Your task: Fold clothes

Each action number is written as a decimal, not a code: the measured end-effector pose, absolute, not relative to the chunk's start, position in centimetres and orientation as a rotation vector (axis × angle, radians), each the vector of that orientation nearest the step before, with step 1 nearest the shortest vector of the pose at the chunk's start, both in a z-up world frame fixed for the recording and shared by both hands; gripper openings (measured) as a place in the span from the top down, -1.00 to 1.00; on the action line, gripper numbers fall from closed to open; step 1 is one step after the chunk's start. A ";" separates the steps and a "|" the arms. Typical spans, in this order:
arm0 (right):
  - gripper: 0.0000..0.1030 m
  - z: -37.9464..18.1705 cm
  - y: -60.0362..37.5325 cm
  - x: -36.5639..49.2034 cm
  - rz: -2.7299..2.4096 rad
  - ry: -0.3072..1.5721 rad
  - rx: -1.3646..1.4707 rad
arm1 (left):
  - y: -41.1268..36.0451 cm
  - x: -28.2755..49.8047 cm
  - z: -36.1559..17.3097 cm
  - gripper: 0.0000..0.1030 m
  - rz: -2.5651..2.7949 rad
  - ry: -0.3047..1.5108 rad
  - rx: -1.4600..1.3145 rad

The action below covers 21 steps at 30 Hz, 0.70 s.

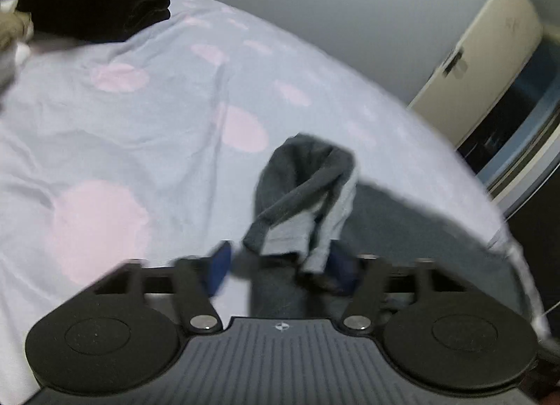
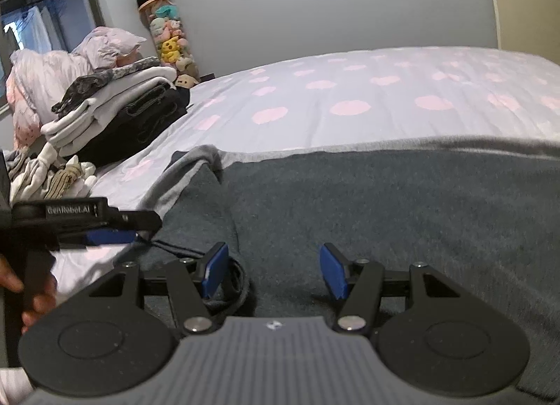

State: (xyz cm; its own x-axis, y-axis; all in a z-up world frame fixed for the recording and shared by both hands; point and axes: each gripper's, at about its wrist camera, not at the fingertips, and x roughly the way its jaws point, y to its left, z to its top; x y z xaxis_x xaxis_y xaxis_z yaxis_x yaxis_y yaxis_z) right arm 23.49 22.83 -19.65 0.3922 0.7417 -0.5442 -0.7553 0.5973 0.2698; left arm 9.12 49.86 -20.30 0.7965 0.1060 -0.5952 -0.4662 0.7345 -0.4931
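A: Quick check, where's the garment?

B: The dark grey sweater (image 2: 385, 216) is spread flat on the bed (image 2: 350, 90), near edge, right under your right gripper (image 2: 273, 270). One part, sleeve or corner w/ a lighter grey lining (image 1: 301, 202), sticks up in front of your left gripper (image 1: 276, 265).

A: Are the tongs holding anything?

B: Right: spread wide, nothing between them, hovering over the fabric by the dark drawstring (image 2: 231, 279). Left: fingers look apart, cloth bunched up against the right finger. The view's blurred, so I can't tell if that's a real grip or just draped.

A: So which step is this?

B: Early fold, I'd say. Body's laid out, sleeve not tucked in yet. The folded pile (image 2: 122, 111) sits well apart, far left.

A: Next?

B: Prob. you carry that raised bit across onto the body w/ the left, and pin or pinch the fabric w/ the right so it doesn't drag. Check the left grip first.
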 end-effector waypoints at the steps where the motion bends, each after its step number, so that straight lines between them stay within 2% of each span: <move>1: -0.20 -19.7 22.9 23.6 0.947 0.685 -0.016 | 49.8 9.1 -20.2 0.36 0.318 0.547 -0.695; 3: -0.19 -19.7 23.0 23.5 0.936 0.689 -0.013 | 48.9 9.3 -19.3 0.51 0.308 0.506 -0.658; 4: -0.19 -19.6 23.0 23.4 0.930 0.686 -0.013 | 48.3 9.4 -18.7 0.71 0.297 0.486 -0.635; 12: -0.19 -18.6 23.1 22.0 0.914 0.625 -0.063 | 42.6 12.8 -15.6 0.70 0.131 0.400 -0.505; 15: -0.19 -18.6 23.3 21.5 0.915 0.598 -0.114 | 41.4 14.0 -15.8 0.49 0.116 0.414 -0.480; 17: -0.19 -18.6 23.3 21.4 0.916 0.589 -0.126 | 41.0 14.4 -16.0 0.06 0.118 0.432 -0.473; 19: -0.19 -18.6 23.2 21.6 0.915 0.593 -0.118 | 40.8 14.5 -15.9 -0.27 0.133 0.429 -0.458; 21: -0.19 -18.8 23.2 22.1 0.920 0.614 -0.090 | 40.6 14.4 -15.7 -0.28 0.151 0.430 -0.445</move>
